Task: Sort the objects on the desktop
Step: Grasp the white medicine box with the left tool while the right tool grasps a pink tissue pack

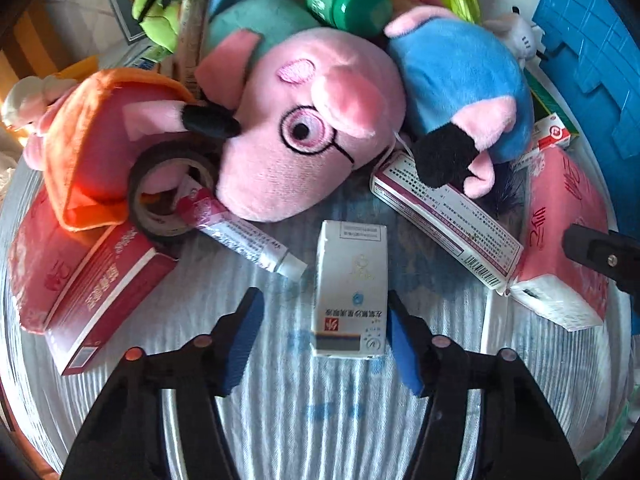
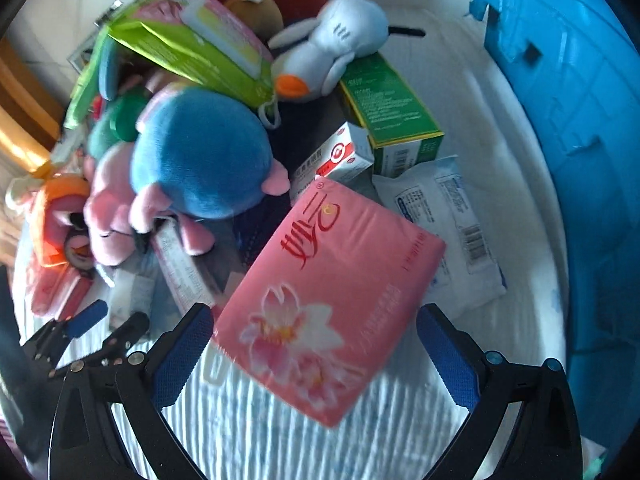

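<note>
In the left wrist view my left gripper (image 1: 322, 312) is open around a small white medicine box (image 1: 352, 288) that lies on the striped cloth; the right pad sits close to the box, the left pad stands apart. In the right wrist view my right gripper (image 2: 316, 328) is open with a pink tissue pack (image 2: 332, 292) between its fingers, neither pad clearly touching it. The same pack shows at the right of the left wrist view (image 1: 560, 240). The left gripper appears at the lower left of the right wrist view (image 2: 108, 320).
Pink pig plush (image 1: 296, 128), blue plush (image 1: 456, 76), green bottle (image 1: 348, 8), black tape roll (image 1: 168, 188), ointment tube (image 1: 248, 240), red box (image 1: 100, 292), long white box (image 1: 444, 220). Blue crate (image 2: 568, 120), green box (image 2: 392, 108), white penguin plush (image 2: 340, 44), wipes packet (image 2: 448, 220).
</note>
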A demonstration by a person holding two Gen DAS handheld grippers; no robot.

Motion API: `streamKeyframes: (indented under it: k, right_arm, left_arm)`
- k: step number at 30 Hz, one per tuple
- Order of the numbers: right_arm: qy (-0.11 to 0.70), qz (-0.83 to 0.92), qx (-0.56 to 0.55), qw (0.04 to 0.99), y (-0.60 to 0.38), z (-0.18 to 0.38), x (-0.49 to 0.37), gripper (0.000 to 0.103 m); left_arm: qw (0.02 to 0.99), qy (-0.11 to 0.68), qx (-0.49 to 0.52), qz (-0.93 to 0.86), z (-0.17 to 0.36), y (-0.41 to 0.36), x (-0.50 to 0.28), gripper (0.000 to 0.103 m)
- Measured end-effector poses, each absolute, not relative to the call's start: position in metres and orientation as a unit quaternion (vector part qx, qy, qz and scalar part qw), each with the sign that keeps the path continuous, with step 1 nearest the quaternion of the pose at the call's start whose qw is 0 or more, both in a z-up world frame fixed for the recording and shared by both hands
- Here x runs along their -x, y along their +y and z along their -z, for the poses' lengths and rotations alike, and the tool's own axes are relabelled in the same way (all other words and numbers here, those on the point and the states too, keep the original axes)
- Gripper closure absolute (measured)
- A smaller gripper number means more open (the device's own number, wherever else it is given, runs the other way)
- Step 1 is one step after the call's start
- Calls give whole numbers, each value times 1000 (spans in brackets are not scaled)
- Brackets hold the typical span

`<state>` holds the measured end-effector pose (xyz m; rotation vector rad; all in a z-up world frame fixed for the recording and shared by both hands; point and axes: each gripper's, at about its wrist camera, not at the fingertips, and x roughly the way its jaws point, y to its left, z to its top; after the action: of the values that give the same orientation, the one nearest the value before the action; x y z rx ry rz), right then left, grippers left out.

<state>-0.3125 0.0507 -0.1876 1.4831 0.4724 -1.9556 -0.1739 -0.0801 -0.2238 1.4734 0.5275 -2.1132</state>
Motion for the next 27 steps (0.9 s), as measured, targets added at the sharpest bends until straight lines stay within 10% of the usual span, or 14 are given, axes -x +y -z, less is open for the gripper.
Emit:
streamKeyframes:
  k: [27]
  right_arm:
    - [237, 699, -588, 331, 71, 200, 305, 10]
  left_arm:
    - [235, 196, -543, 782, 203, -53, 156, 71]
